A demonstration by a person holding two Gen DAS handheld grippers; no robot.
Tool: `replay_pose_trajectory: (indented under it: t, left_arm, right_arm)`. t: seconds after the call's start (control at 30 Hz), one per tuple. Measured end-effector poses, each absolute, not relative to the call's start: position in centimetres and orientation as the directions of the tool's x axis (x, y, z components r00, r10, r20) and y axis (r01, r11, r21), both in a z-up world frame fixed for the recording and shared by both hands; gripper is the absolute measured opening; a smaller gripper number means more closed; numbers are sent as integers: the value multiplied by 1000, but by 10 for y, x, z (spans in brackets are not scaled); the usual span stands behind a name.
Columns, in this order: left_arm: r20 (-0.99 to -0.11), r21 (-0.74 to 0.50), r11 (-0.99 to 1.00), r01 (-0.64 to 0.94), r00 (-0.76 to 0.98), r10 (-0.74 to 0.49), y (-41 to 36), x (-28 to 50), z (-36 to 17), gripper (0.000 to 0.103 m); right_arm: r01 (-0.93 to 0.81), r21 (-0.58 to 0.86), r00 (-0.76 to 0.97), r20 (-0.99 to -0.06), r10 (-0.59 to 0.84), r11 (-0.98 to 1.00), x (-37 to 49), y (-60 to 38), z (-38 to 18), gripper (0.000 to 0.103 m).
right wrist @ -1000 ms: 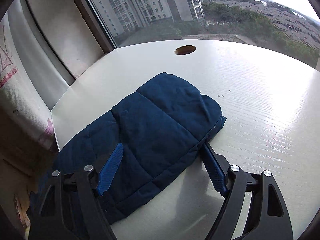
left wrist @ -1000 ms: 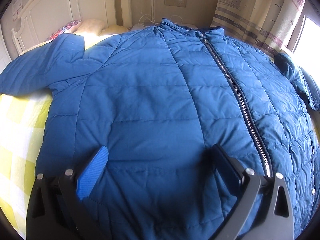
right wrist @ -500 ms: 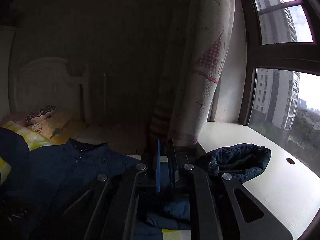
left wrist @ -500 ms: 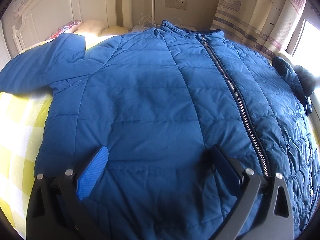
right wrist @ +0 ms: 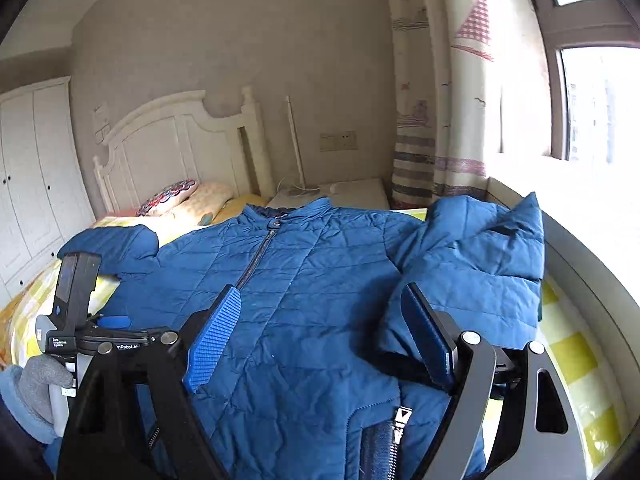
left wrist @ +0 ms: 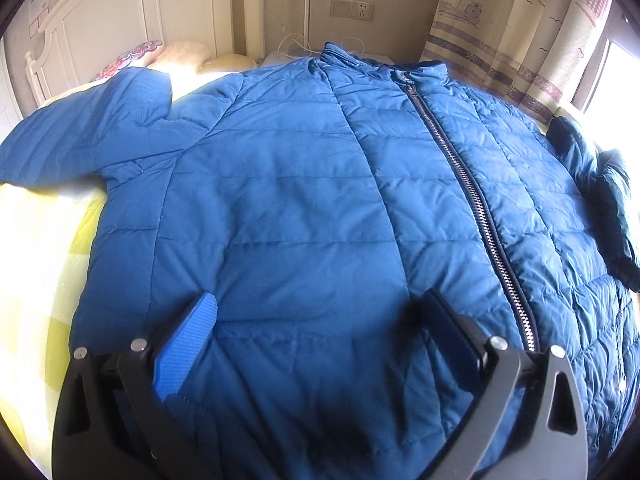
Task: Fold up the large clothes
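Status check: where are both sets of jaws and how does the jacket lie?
Left gripper open over jacket hem. Right gripper jaws just opened, nothing between them. Jacket flat, zipped; right-side sleeve bunched by the window side. Nothing in the way.

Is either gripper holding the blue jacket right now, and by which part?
Nothing is held. The right gripper and the left gripper are both open over the blue jacket, which lies flat.

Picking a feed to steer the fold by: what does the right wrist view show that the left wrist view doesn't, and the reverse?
Only the right wrist view: the left tongs, a gloved hand, the wardrobe, and the right sleeve folded in over the jacket. Only the left wrist view: the left sleeve spread out in full. Both: the zipped jacket on the bed, headboard, curtain.
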State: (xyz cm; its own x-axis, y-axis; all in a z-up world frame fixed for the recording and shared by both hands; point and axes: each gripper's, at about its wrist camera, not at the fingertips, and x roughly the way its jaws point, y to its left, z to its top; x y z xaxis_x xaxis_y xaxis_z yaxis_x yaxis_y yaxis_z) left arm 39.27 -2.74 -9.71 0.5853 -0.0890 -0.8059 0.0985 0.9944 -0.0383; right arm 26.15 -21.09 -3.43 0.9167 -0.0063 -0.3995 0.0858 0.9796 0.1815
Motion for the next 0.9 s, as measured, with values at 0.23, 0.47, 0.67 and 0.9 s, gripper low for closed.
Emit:
replay_pose_trajectory:
  t: [0.23, 0.47, 0.67, 0.9]
  left_arm:
    - [-633, 211, 893, 397, 752, -185, -123, 335, -44, 100]
    - [-520, 649, 448, 615, 788, -329, -282, 297, -51, 91]
    - [-547, 742, 251, 621, 778, -308, -356, 312, -103, 65]
    - [-636, 501, 421, 756, 652, -413, -346, 335, -81, 17]
  right_arm:
    - [321, 500, 870, -492, -41, 804, 205, -311, -89, 79]
    - [338, 277, 794, -598, -114, 899, 194, -270, -103, 79]
    - [321, 260, 786, -609, -104, 910, 183, -257, -120, 82]
    - [310, 254, 786, -610, -97, 916, 180, -248, -120, 83]
